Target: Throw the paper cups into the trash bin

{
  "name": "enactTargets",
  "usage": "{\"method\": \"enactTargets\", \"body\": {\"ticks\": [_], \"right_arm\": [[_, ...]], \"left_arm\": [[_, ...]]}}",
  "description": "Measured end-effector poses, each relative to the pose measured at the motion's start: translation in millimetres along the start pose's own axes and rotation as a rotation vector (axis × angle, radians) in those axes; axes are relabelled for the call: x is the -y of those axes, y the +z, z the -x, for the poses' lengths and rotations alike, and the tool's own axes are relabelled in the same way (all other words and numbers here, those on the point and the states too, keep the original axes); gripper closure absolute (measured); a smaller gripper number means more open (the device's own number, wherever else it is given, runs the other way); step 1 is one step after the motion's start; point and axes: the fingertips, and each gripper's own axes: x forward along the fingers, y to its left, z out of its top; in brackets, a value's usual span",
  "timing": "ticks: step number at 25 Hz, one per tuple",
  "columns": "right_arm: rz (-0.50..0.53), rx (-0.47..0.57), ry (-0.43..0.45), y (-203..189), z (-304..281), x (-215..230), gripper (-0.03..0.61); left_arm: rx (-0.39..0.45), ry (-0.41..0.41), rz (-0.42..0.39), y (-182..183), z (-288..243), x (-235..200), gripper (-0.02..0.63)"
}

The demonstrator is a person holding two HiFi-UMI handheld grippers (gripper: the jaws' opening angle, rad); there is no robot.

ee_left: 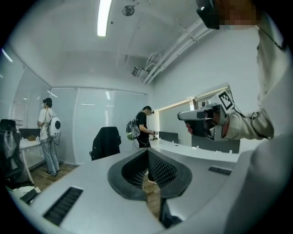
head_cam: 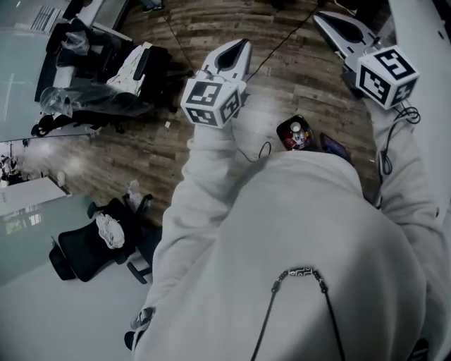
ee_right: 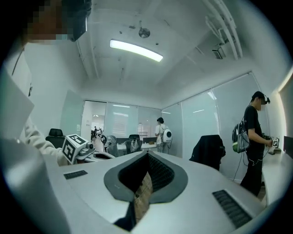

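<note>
In the head view, a small dark trash bin (head_cam: 294,134) stands on the wooden floor far below, with white and red items inside. I cannot make out any single paper cup. My left gripper (head_cam: 238,45) and right gripper (head_cam: 323,17) are both raised high in front of my white hoodie. In the left gripper view the left gripper (ee_left: 147,151) has its jaws meeting at the tips with nothing between them. The right gripper (ee_left: 184,116) shows at the right of that view. In the right gripper view the right gripper (ee_right: 147,155) is shut and empty, and the left gripper (ee_right: 106,156) is at the left.
Black office chairs (head_cam: 84,250) stand at lower left, and draped chairs with plastic bags (head_cam: 106,77) at upper left. A purple item (head_cam: 337,148) lies beside the bin. People with backpacks (ee_left: 142,128) (ee_left: 48,132) stand near desks and glass walls.
</note>
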Motion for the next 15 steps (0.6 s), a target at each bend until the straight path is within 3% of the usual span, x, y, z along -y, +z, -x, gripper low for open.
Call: {"method": "enactTargets", "body": {"ticks": [4,15], "right_arm": [[0.011,0.015,-0.003,-2.3,21.8,2.6,0.558],[-0.002,0.01,-0.028,-11.9,52.4,3.1,0.56]], "left_arm": [[0.008,0.005,0.001,2.4,-6.5,3.4,0.611],[0.016,-0.078,-0.024,10.0,-28.7,48.1,0.612]]}}
